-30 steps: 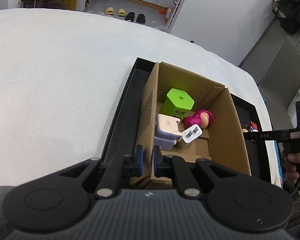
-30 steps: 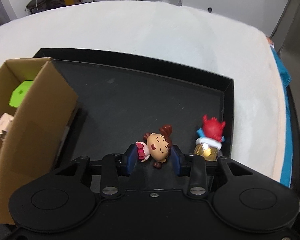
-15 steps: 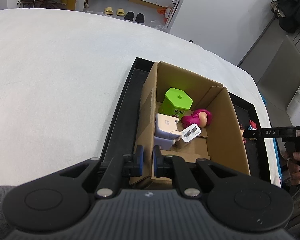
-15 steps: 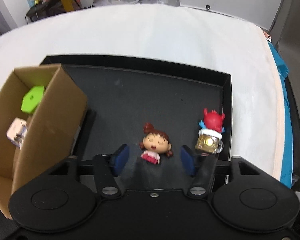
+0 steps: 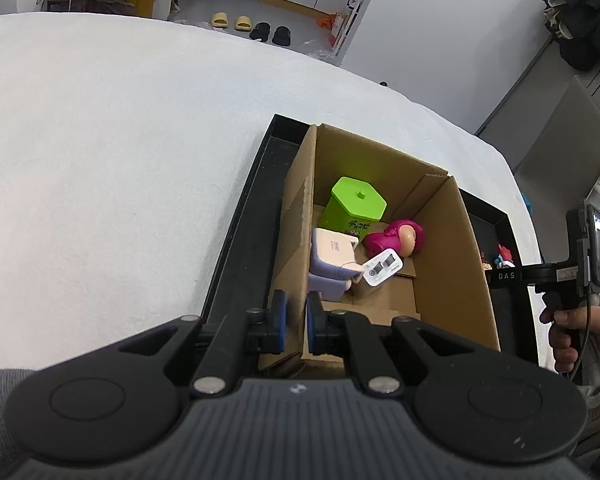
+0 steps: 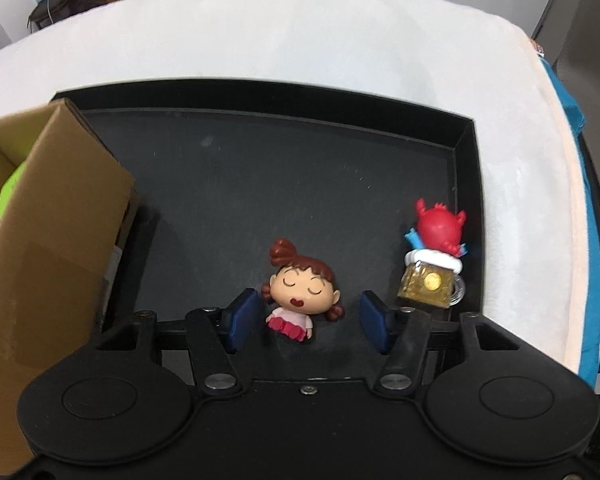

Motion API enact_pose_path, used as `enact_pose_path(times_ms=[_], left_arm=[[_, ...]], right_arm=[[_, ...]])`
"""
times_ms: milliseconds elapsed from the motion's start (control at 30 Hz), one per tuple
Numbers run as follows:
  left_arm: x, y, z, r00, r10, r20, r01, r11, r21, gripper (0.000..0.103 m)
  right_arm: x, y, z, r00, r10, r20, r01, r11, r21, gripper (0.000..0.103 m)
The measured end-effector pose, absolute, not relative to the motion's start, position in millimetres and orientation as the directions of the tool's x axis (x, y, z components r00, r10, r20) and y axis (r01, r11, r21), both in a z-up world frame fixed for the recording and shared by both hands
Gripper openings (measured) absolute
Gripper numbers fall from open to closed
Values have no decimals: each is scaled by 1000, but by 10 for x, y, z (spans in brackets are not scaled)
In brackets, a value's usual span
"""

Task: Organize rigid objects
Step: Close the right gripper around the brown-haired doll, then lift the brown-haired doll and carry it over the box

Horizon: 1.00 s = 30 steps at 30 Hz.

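Observation:
My left gripper (image 5: 295,322) is shut on the near left wall of the cardboard box (image 5: 450,276). Inside the box are a green hexagonal tin (image 5: 354,208), a magenta figure (image 5: 396,237), a white charger (image 5: 334,249) and a white tag (image 5: 382,267). My right gripper (image 6: 307,322) is open, its jaws on either side of a girl figurine (image 6: 302,292) with brown hair that lies on the black tray (image 6: 284,176). A red creature figurine on a gold base (image 6: 434,258) stands at the tray's right.
The box (image 6: 40,248) stands in the tray's left part. The tray sits on a white cloth table (image 5: 100,152). The tray's right wall (image 6: 476,216) is close to the red figurine. The right gripper and hand show at the left wrist view's right edge (image 5: 572,280).
My right gripper opened and let go of the girl figurine, which now lies on the tray between the jaws. The left gripper has stayed shut on the box wall.

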<state>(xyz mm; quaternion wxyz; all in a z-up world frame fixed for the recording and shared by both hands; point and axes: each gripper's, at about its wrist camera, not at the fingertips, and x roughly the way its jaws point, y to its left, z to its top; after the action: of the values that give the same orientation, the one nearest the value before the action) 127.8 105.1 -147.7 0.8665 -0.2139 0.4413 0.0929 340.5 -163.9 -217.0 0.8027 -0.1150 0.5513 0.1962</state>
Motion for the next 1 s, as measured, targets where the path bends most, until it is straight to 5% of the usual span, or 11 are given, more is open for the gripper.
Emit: enact_pose_path(times_ms=[1000], left_arm=[[1281, 1040, -1476, 590, -20, -807, -348, 896, -277, 9]], right_arm=[[3156, -1812, -1280, 428, 374, -823, -458, 874, 159, 40]])
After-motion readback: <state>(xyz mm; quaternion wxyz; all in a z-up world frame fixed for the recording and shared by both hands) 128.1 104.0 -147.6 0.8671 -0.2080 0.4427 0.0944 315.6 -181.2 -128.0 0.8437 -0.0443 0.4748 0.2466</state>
